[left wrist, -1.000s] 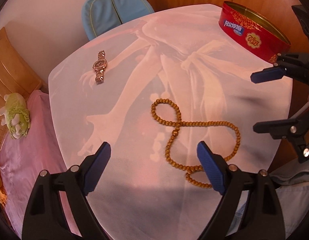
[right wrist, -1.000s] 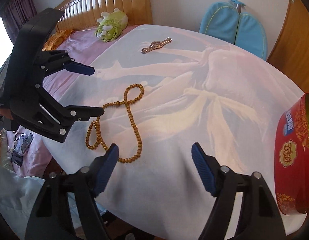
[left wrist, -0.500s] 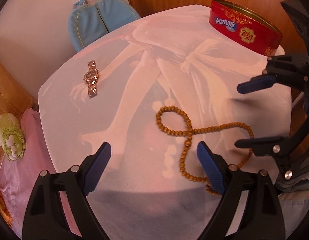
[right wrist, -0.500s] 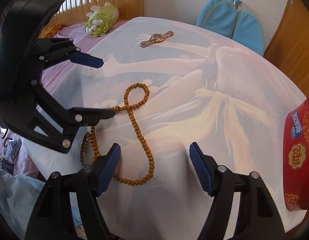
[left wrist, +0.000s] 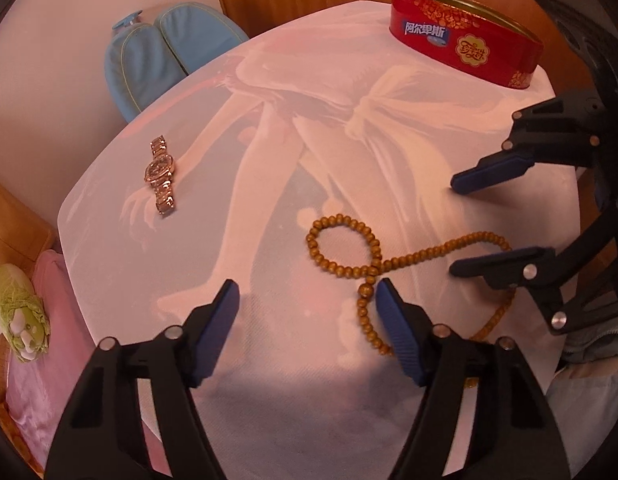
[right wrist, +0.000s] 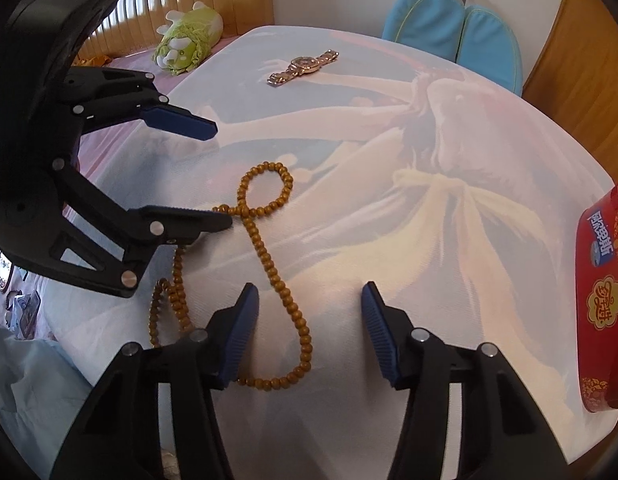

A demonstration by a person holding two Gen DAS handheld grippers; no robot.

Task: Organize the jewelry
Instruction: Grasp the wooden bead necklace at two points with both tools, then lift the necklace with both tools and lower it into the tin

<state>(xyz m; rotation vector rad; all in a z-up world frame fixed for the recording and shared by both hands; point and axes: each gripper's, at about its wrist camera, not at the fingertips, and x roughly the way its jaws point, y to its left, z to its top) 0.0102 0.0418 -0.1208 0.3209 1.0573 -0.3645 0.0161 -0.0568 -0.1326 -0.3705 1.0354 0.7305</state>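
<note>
Left wrist view looks steeply down along its own fingers, close over the bench [left wrist: 109,208], facing the wooden wall at the top of frame. Right wrist view tilts down just as near, from the opposite side, facing the bed [right wrist: 121,60] at upper left. Both share the bead string [left wrist: 349,268] [right wrist: 269,248] mid-frame, the watch [left wrist: 161,176] [right wrist: 303,66], the red tin [left wrist: 465,36] [right wrist: 607,292], and each catches the other hand-held gripper at its edge.
</note>
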